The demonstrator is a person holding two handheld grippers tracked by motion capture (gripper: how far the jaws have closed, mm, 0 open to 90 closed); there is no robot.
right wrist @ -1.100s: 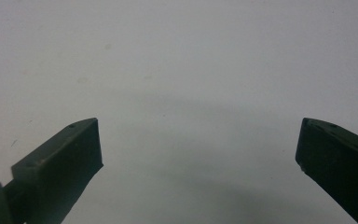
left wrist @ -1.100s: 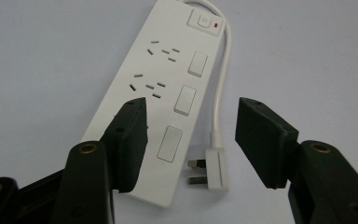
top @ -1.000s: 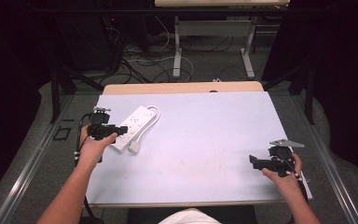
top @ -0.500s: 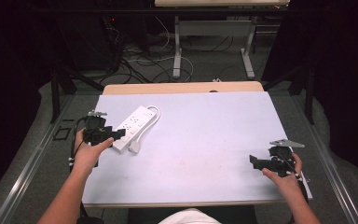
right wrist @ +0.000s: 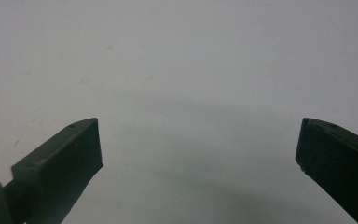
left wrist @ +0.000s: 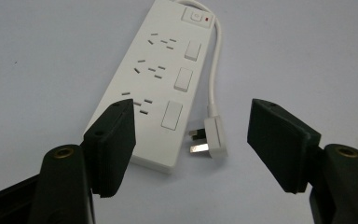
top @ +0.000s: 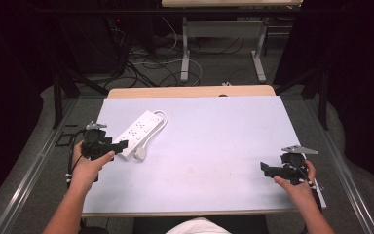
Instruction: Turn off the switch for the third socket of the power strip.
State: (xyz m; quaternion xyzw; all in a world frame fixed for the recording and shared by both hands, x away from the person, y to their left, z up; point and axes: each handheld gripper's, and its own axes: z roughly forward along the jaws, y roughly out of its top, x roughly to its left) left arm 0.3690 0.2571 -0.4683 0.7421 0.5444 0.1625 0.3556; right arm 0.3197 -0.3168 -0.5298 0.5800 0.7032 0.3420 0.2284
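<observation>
Beside the power strip, its plug lies between the left gripper's just-opening, empty jaws; right gripper spread over bare table.

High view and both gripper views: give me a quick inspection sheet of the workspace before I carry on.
Surface: pale table top, a few faint marks, wooden edge at the far side.
Job's things: white power strip lying flat at the left, its plug beside its near end.
Clutter: nothing seen.
Grippers: left gripper open, jaws have just been opening, strip's near end ahead of them, not gripped; right gripper open over bare table.
Cables: strip's white cord loops along its side; dark cables on the floor beyond.
Surroundings: table legs and dark curtains behind.
</observation>
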